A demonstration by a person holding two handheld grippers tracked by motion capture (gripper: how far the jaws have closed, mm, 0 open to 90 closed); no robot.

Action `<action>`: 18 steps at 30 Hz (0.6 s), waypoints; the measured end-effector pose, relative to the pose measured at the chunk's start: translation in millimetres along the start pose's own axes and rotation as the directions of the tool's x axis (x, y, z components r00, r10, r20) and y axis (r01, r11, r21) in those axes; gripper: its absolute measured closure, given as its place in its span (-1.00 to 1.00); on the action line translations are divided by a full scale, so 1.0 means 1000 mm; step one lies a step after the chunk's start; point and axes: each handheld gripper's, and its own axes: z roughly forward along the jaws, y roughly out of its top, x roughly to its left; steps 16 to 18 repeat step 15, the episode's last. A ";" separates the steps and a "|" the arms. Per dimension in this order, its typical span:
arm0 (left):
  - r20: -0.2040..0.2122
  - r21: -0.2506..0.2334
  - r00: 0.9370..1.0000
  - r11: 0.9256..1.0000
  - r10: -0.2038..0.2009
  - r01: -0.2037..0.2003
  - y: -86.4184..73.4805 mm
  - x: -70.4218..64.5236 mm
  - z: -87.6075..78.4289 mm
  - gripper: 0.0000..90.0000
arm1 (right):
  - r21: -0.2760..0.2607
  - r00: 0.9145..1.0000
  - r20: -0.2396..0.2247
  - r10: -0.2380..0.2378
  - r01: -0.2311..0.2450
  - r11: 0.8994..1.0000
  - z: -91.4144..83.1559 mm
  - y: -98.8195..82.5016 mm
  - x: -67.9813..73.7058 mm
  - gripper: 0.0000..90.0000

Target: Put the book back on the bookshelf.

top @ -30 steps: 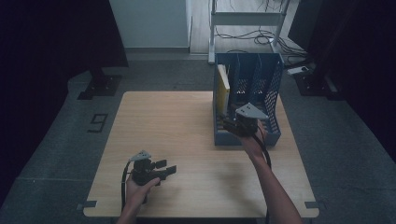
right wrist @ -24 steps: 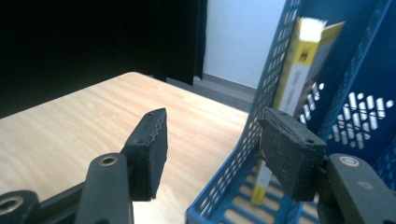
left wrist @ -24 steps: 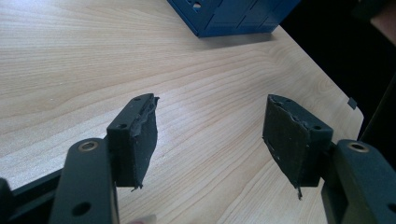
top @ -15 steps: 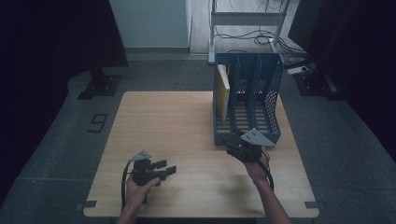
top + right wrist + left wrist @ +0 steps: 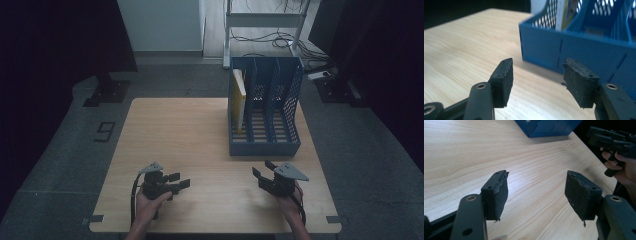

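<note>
High view first: near the front edge of the light wooden table [image 5: 200, 130], the left gripper [image 5: 179, 181] sits in a hand with its black jaws spread and nothing between them. To its right, well apart, the right gripper [image 5: 261, 170] is also held low over the wood, jaws spread and empty. Beyond it stands a blue plastic three-slot file rack [image 5: 265, 145]. A yellow-and-white book [image 5: 240, 97] stands upright in the rack's left slot. Behind the table, a dark floor and a white metal shelf frame [image 5: 265, 20].
</note>
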 end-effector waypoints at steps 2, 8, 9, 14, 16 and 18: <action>-0.008 0.001 1.000 1.000 0.002 -0.002 -0.001 0.000 0.000 -0.22 | 0.031 1.000 0.005 -0.004 0.004 1.000 0.004 -0.008 -0.001 -0.11; -0.002 -0.002 1.000 1.000 -0.004 0.004 0.000 0.001 0.000 -0.22 | 0.074 1.000 0.013 -0.017 0.016 0.997 0.012 -0.017 0.001 -0.11; -0.002 -0.003 1.000 1.000 -0.005 0.005 0.000 0.002 0.000 -0.22 | 0.074 1.000 0.013 -0.017 0.016 0.997 0.012 -0.017 0.001 -0.11; -0.003 0.003 1.000 1.000 -0.007 0.007 -0.001 0.003 0.001 -0.22 | 0.059 1.000 0.012 -0.011 0.010 0.998 0.010 -0.015 0.001 -0.12; -0.004 0.004 1.000 1.000 -0.009 0.009 -0.001 0.003 0.002 -0.22 | 0.057 1.000 0.004 0.002 -0.002 0.998 0.010 -0.016 0.001 -0.12; -0.004 0.004 1.000 1.000 -0.009 0.009 -0.001 0.003 0.002 -0.22 | 0.057 1.000 0.004 0.002 -0.002 0.998 0.010 -0.016 0.001 -0.12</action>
